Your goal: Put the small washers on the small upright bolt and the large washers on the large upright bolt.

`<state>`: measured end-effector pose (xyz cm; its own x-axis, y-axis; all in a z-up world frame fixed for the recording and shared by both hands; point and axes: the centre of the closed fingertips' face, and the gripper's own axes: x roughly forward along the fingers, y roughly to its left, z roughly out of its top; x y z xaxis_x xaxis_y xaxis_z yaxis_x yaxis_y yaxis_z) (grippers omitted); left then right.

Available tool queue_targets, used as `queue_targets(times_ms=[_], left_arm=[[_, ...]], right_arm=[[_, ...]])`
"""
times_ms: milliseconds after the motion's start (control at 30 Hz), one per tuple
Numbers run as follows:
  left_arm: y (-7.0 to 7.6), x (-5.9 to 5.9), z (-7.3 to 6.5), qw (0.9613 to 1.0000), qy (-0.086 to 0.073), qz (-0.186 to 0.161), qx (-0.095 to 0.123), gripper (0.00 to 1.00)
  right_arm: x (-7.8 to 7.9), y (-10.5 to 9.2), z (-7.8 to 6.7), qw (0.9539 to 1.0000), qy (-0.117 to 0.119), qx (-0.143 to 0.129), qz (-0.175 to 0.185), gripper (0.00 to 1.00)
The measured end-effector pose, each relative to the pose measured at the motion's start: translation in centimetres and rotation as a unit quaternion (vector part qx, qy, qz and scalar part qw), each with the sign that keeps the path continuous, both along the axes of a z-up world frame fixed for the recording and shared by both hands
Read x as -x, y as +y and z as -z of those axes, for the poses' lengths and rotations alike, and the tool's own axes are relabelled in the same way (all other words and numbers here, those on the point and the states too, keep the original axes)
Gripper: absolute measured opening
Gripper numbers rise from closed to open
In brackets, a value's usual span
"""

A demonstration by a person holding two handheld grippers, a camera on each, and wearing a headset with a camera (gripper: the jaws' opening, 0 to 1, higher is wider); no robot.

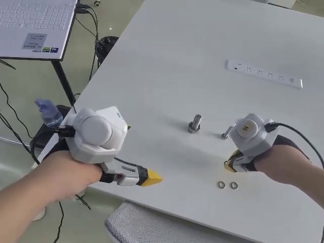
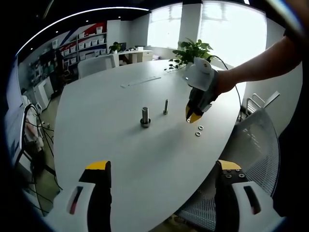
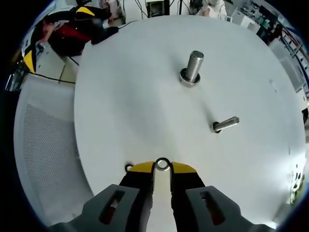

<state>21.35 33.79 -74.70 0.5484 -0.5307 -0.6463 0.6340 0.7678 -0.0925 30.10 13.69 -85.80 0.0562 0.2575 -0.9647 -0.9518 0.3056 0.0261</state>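
Table (image 1: 202, 40): white and bare-topped; both bolts and the washers sit toward the near edge.
Left gripper (image 2: 163, 166): jaws spread wide, holding nothing, hovering off the table's near edge, well apart from the work.
Right gripper (image 3: 162, 169): jaws drawn nearly together, nipping a washer at the very tips, low over the table and near the small bolt.
Large bolt (image 3: 192, 65): standing on its head, thread up; wide ring at the base, bolt head or washer cannot be told.
Small bolt (image 3: 226, 123): standing just beside the large one, closer to the right gripper.
Loose washers (image 1: 221, 185): two side by side, flat on the table, just beside the right gripper's tips.
Pinched washer (image 3: 162, 164): held by its outer edge, hole left clear between the jaw tips; small or large not readable.
Handling: probably light, rigid, smooth metal, so likely to slip or spring out of a tip grip; best taken across the rim, hole unobstructed and kept level over the thread. Flat ones on the slick top likely to skate when nudged.
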Motion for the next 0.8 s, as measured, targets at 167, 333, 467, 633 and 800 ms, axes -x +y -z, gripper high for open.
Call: queue_targets(times_ms=[167,333,467,633,800], left_arm=[[0.1,-0.2,-0.1,1.0,-0.001,0.001,-0.002,0.89],[0.1,-0.6,-0.5,0.9999,-0.012,-0.008,0.004,0.91],[0.0,-0.5,-0.3,0.9999,-0.011,-0.004,-0.003,0.91],[-0.3,-0.5,-0.3,0.9999,-0.011,-0.003,-0.001,0.91],[-0.4,-0.3,-0.1,1.0,-0.008,-0.003,-0.001,0.91]], right_arm=[[-0.4,-0.9,-0.4,0.9999,-0.003,-0.002,0.015,0.13],[-1.0,-0.9,-1.8,0.9999,-0.011,0.0,0.012,0.13],[-1.9,-0.7,-3.2,0.9998,-0.019,-0.003,0.011,0.13],[-3.3,-0.3,-5.0,0.9993,-0.021,-0.016,0.025,0.13],[-4.2,-0.3,-5.6,0.9992,-0.027,-0.017,0.025,0.13]])
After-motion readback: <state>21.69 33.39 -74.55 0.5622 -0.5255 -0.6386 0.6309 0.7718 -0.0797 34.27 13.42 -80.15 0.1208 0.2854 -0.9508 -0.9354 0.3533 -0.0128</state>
